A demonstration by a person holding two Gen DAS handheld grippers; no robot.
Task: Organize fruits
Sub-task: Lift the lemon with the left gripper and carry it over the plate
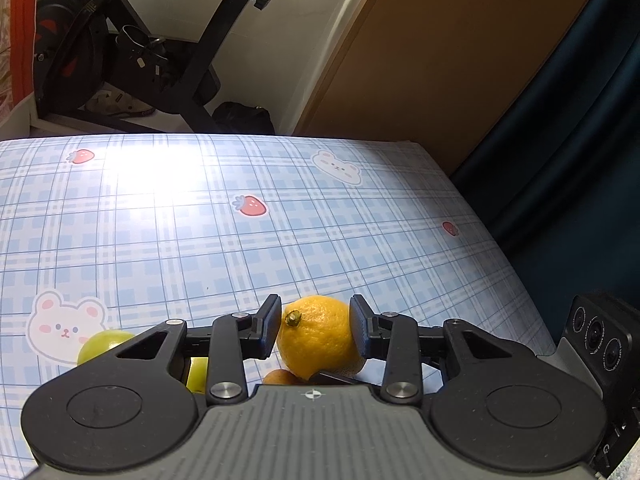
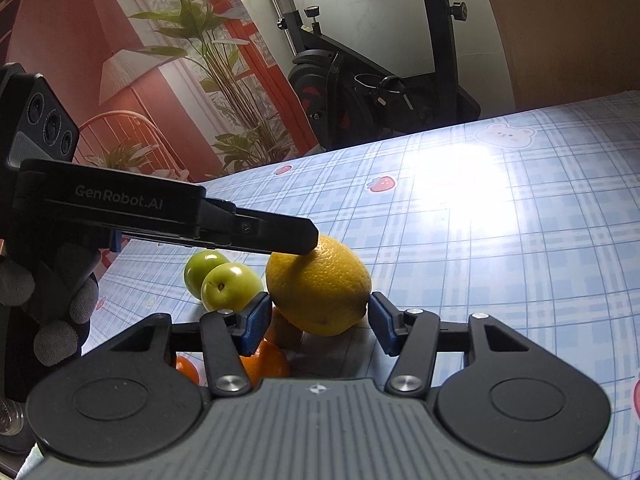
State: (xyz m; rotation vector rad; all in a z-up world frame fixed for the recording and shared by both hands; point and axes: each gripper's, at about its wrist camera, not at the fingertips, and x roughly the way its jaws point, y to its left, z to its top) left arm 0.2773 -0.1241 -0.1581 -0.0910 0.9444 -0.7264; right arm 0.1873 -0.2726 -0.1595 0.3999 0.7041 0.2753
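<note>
Left gripper (image 1: 314,326) fingers clamp lemon (image 1: 318,334); right gripper (image 2: 317,322) fingers wide beside it, nothing gripped. Risk: smooth rind slips, lemon rolls off desk (image 1: 360,232).

My left wrist view looks down close over the checked table (image 1: 320,220); my right wrist view seemingly faces it alongside, both sharing the lemon (image 1: 318,334).

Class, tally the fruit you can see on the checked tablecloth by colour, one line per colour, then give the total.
Yellow: 1, the lemon
Green: 2, one green fruit in front of another green fruit
Orange: 2, one orange fruit and another orange fruit, both partly hidden
Total: 5 clearly visible
</note>
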